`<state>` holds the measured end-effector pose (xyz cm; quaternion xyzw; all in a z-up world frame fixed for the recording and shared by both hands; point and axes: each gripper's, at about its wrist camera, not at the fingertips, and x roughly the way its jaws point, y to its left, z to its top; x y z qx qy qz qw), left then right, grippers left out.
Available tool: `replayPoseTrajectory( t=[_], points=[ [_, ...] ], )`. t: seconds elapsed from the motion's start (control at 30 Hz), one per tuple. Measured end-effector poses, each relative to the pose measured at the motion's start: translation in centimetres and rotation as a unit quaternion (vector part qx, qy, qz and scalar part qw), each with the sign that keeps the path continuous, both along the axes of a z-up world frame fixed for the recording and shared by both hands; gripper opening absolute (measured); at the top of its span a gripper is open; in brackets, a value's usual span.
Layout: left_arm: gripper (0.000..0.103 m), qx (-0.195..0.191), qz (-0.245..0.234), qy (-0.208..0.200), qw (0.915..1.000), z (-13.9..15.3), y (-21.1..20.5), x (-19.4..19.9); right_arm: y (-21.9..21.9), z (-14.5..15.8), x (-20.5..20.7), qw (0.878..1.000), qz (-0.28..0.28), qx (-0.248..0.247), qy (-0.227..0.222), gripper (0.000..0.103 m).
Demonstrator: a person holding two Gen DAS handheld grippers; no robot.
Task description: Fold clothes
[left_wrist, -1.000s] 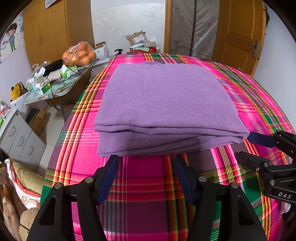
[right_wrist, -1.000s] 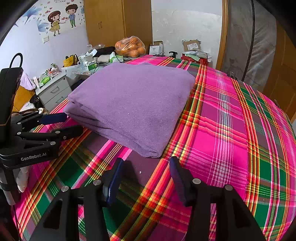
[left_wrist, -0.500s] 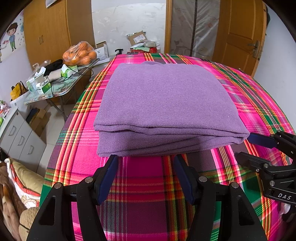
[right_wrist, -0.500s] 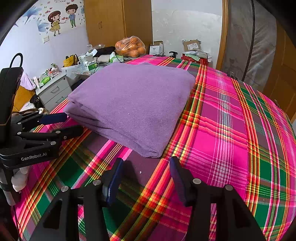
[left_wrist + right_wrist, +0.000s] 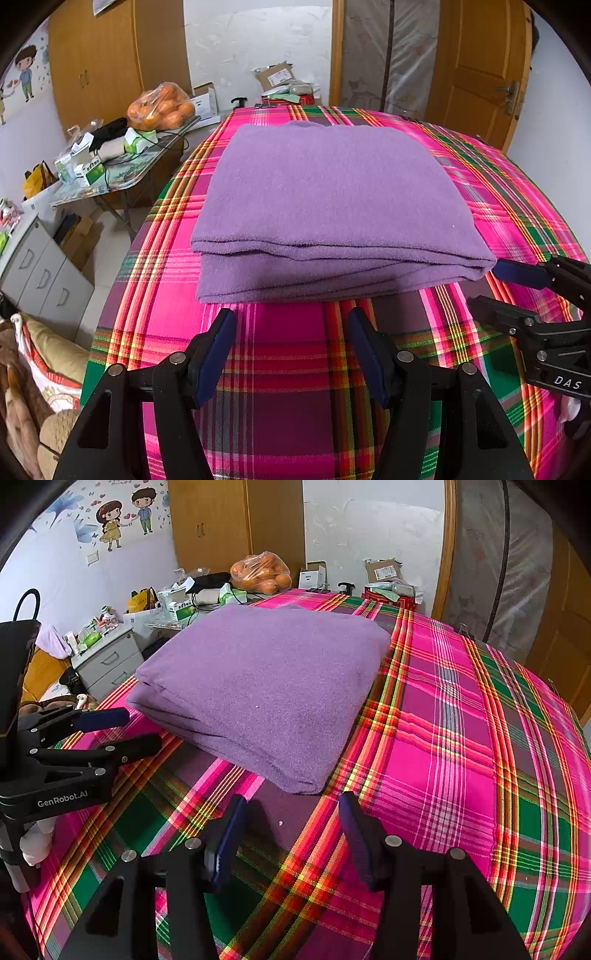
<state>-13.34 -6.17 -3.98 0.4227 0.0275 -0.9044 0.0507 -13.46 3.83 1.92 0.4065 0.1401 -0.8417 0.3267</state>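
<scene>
1. Just short of the folded purple garment (image 5: 332, 206), my left tongs (image 5: 291, 332) hang released, nothing between the pads.
2. Beside that garment's near corner, my right tongs (image 5: 291, 816) gape too, empty.
3. Beyond both tongs the garment lies flat, stacked in layers, on the plaid bedspread (image 5: 461, 746).
</scene>
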Motion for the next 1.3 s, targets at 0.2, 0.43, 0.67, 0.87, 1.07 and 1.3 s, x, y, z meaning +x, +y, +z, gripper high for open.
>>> replayPoseTrajectory(
  t=[0.2,0.43,0.67,0.87,1.07,1.3],
  points=[
    [0.065,0.0,0.001,0.0,1.0,0.0,0.15,0.01,0.08,-0.01,-0.13,1.0,0.001,0.001,0.001,0.053],
    [0.065,0.0,0.001,0.0,1.0,-0.01,0.15,0.01,0.09,-0.01,-0.24,1.0,0.002,0.002,0.001,0.053],
    [0.065,0.001,0.002,0.0,1.0,-0.07,0.25,-0.04,0.09,0.01,-0.22,1.0,0.002,0.003,0.002,0.053],
    [0.065,0.001,0.002,0.0,1.0,-0.07,0.24,-0.04,0.05,0.03,-0.23,1.0,0.002,0.004,0.002,0.053],
    [0.065,0.001,0.002,0.0,1.0,-0.09,0.26,-0.01,-0.04,0.03,-0.25,1.0,0.002,0.005,0.002,0.054],
    [0.065,-0.001,0.001,0.0,1.0,-0.1,0.23,0.01,-0.12,0.05,-0.26,1.0,0.002,0.005,0.003,0.054]
  ],
)
